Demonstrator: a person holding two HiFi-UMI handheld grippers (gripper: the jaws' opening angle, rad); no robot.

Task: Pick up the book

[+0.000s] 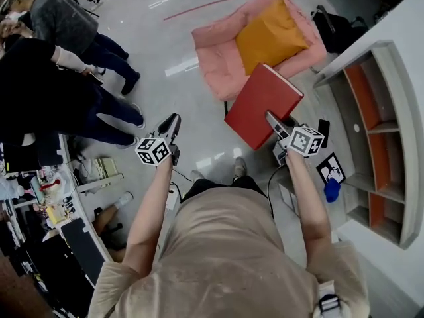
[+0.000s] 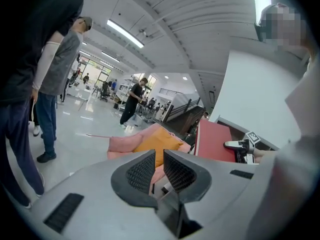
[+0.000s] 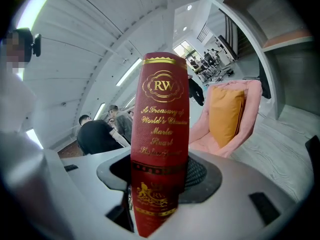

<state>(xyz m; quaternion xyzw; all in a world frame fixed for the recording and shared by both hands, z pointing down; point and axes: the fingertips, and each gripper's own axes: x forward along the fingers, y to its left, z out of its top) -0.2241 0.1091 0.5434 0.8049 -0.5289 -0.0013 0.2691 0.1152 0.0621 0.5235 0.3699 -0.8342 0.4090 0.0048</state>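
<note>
Right gripper (image 1: 273, 120) clamps red book (image 1: 260, 103) by its spine, holding it in the air above the floor, near pink chair (image 1: 217, 53). Left gripper (image 1: 173, 122) empty, jaws slightly apart.

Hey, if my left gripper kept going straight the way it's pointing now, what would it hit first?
Likely the pink armchair, seen straight ahead between the empty jaws of the left gripper; nothing nearer appears, though depth is unclear.
</note>
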